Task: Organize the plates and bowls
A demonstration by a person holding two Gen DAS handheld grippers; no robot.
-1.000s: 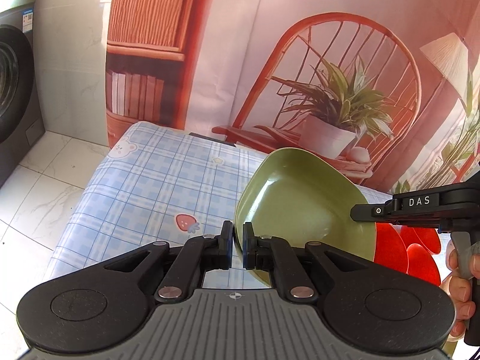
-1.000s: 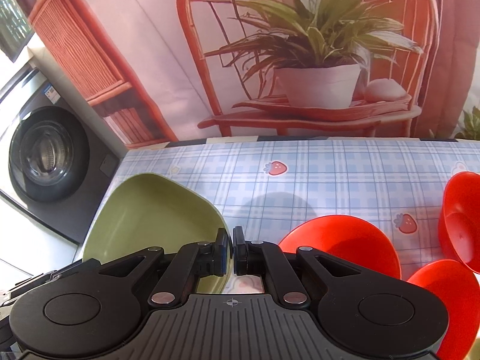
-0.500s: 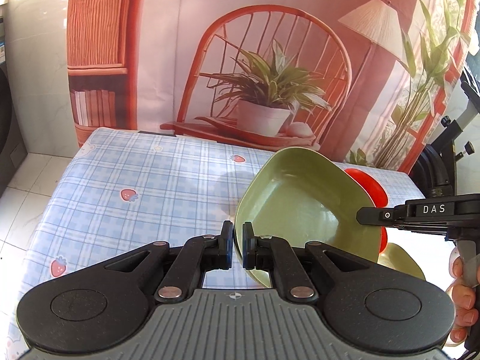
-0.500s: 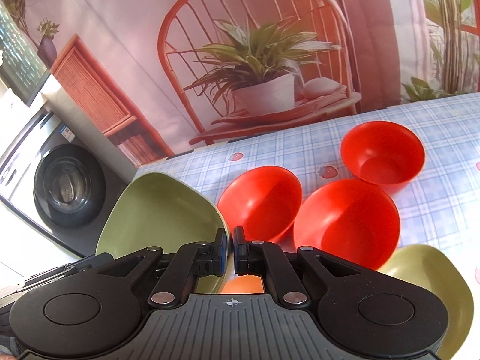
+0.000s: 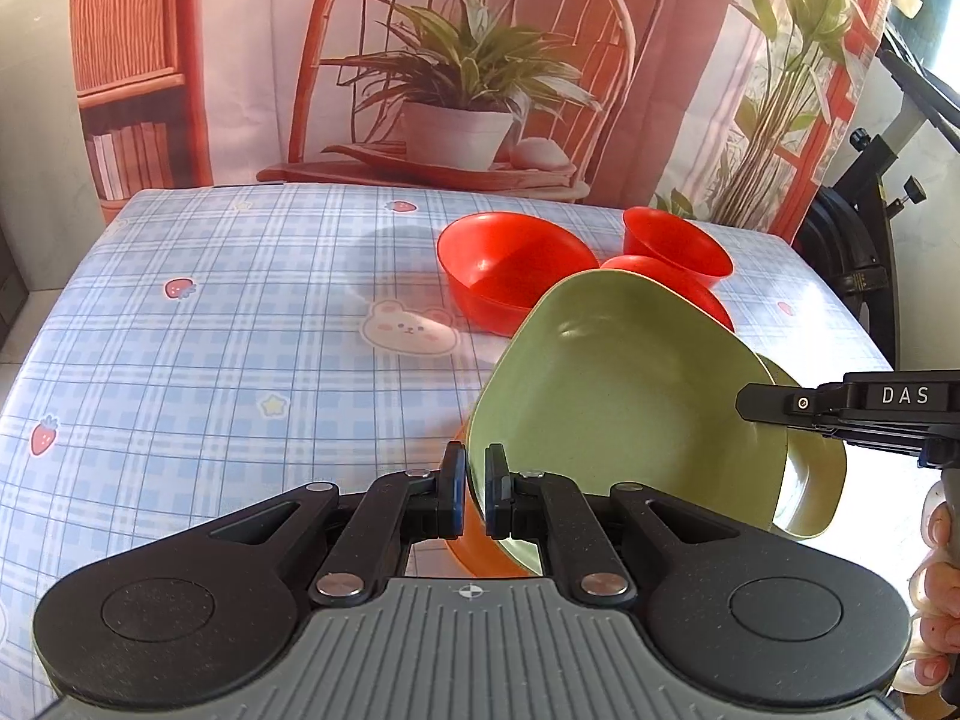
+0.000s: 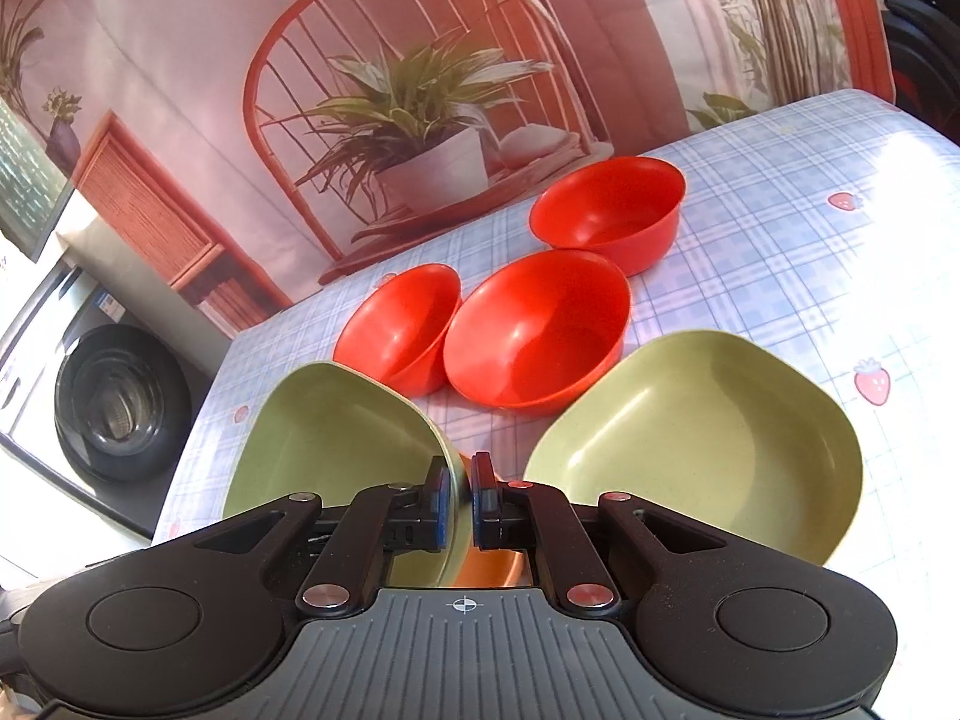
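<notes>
Bowls first: you have three red bowls on the table, a near one (image 6: pixel 534 330), a left one (image 6: pixel 399 324) and a far one (image 6: pixel 609 213), the near one touching or almost touching its two neighbours. Green plates number two: one lying flat on the cloth (image 6: pixel 708 438) at the right, and one tilted on edge (image 6: pixel 336 444) that you are carrying. Something orange (image 6: pixel 492 564) shows under the tilted plate; you cannot tell from here whether it is a plate or a bowl.

Your left gripper (image 5: pixel 474 495) has its jaws nearly together, clamped on the rim of the tilted green plate (image 5: pixel 624 396). Your right gripper (image 6: pixel 459 501) likewise pinches the same plate's opposite rim, jaws close with only the plate edge between them. The plate hangs above the table's near side, just left of the flat one.

The table wears a blue checked cloth (image 5: pixel 210 330) printed with strawberries and a bear. Behind stands a printed backdrop (image 5: pixel 468 60) of chair and potted plant; a washing machine (image 6: pixel 114 402) sits at the left
</notes>
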